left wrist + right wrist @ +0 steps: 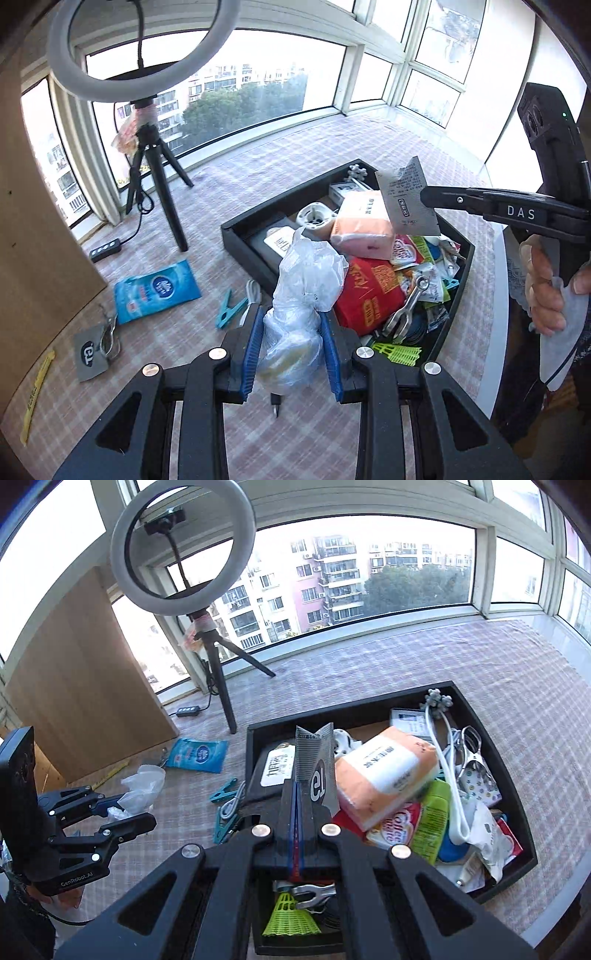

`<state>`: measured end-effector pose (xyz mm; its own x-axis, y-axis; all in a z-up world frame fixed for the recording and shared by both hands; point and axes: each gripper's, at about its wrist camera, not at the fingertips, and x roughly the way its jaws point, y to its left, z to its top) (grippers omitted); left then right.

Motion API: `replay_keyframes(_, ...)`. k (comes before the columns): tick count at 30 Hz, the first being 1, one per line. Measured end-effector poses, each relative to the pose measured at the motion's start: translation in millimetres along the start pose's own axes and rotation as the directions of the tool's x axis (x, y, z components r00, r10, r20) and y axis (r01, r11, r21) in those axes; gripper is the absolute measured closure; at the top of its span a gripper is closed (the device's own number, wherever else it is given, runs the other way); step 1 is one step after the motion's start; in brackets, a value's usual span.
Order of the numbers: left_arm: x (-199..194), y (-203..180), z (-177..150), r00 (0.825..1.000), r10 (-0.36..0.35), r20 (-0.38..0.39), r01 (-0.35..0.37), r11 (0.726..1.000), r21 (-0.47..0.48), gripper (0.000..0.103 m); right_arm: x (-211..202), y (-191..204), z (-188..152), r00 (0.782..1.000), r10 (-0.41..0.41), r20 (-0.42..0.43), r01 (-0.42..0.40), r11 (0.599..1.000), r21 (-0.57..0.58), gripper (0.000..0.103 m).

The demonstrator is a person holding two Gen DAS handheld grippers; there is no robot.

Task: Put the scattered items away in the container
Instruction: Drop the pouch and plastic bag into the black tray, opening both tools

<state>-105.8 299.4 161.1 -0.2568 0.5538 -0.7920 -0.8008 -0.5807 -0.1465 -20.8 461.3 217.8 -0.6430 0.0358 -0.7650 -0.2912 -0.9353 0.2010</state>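
Note:
A black tray (pixel 240 240) full of small items stands on the checked cloth; it also shows in the right wrist view (pixel 509 771). My left gripper (pixel 291 325) is shut on a crumpled clear plastic bag (pixel 306 280), held above the cloth by the tray's near-left edge. My right gripper (pixel 297 794) is shut on a grey foil sachet (pixel 314 760) held over the tray; it shows in the left wrist view (pixel 424 195) with the sachet (pixel 406 199). A blue wipes pack (pixel 155 290), a teal clothes peg (pixel 229 304) and a grey packet (pixel 88 350) lie loose on the cloth.
A ring light on a black tripod (pixel 159 173) stands at the back left with a power strip (pixel 105 250) beside it. A wooden panel (pixel 81 686) rises at the left. A yellow stick sachet (pixel 37 395) lies near the cloth's left edge. Windows line the far side.

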Motion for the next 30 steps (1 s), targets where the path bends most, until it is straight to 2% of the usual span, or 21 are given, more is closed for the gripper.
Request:
replay_keyframes(4, 24.5, -54.3, 26.3, 0.999, -0.042, -0.014, 0.043, 0.996, 0.083, 0.074, -5.4, -53.2, 2.0, 0.995, -0.101, -0.008, 0.101, 0.992, 0.072, 0.102)
replay_keyframes(7, 39.4, -85.3, 39.2, 0.998, -0.05, -0.026, 0.052, 0.992, 0.116, 0.071, -4.4, -81.4, 1.8, 0.991, -0.134, -0.022, 0.136, 0.985, 0.109, 0.102)
replay_keyframes(8, 44.1, -93.1, 40.2, 0.998, -0.047, -0.046, 0.052, 0.992, 0.116, 0.068, -3.3, -87.3, 1.5, 0.99, -0.135, -0.026, 0.137, 0.985, 0.109, 0.102)
replay_keyframes(9, 49.8, -97.7, 42.5, 0.997, -0.04, -0.064, 0.047, 0.993, 0.109, 0.057, -3.1, -92.2, 1.3, 0.989, -0.145, -0.026, 0.147, 0.983, 0.112, 0.1)
replay_keyframes(10, 54.1, -101.3, 43.6, 0.997, -0.035, -0.073, 0.042, 0.994, 0.099, 0.049, -3.5, -96.1, 0.6, 0.986, -0.164, -0.027, 0.166, 0.979, 0.121, 0.086)
replay_keyframes(11, 55.9, -103.8, 44.0, 0.997, -0.03, -0.073, 0.037, 0.995, 0.094, 0.049, -4.9, -98.5, -0.1, 0.984, -0.175, -0.027, 0.177, 0.976, 0.128, 0.076)
replay_keyframes(12, 57.2, -103.9, 43.4, 0.997, -0.025, -0.073, 0.031, 0.995, 0.091, 0.049, -7.1, -99.9, -1.2, 0.985, -0.173, -0.014, 0.173, 0.976, 0.135, 0.058)
replay_keyframes(13, 57.2, -102.8, 41.8, 0.997, -0.023, -0.074, 0.029, 0.996, 0.087, 0.049, -10.0, -100.0, -2.4, 0.985, -0.17, 0.005, 0.167, 0.976, 0.14, 0.055)
replay_keyframes(17, 51.1, -87.5, 34.0, 0.998, 0.005, -0.069, 0.0, 0.997, 0.077, 0.049, -13.8, -89.9, -3.7, 0.986, -0.162, 0.023, 0.158, 0.98, 0.123, 0.055)
replay_keyframes(23, 25.8, -38.7, 15.9, 0.998, 0.029, -0.052, -0.028, 0.999, 0.016, 0.049, -2.4, -57.1, 1.0, 0.993, -0.119, 0.018, 0.117, 0.989, 0.09, 0.055)
replay_keyframes(27, 5.1, 4.1, -8.3, 0.994, 0.102, -0.036, -0.102, 0.995, -0.011, 0.049, 10.8, -21.6, 3.2, 0.998, -0.064, -0.002, 0.064, 0.996, 0.054, 0.055)
replay_keyframes(30, -8.7, 43.9, -33.7, 0.985, 0.17, -0.038, -0.171, 0.985, -0.031, 0.049, 23.4, 13.6, 2.5, 1.0, -0.005, -0.027, 0.006, 1.0, 0.023, 0.055)
